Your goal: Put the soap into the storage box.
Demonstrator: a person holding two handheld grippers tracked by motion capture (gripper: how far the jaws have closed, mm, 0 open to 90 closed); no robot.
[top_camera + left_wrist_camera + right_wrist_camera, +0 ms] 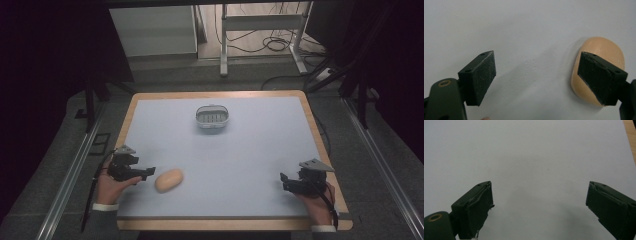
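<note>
The left gripper [148, 172], jaws wide apart & empty, is just beside the tan bread roll [169, 180], which lies off its right jaw w/ long axis roughly along the jaws; the right gripper [284, 180], also spread open, is well apart.

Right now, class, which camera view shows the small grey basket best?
The high view: the basket sits whole near the table's far edge, its slotted floor visible. The left gripper view looks at the tan bread roll instead; the right gripper view, at bare tabletop.
</note>
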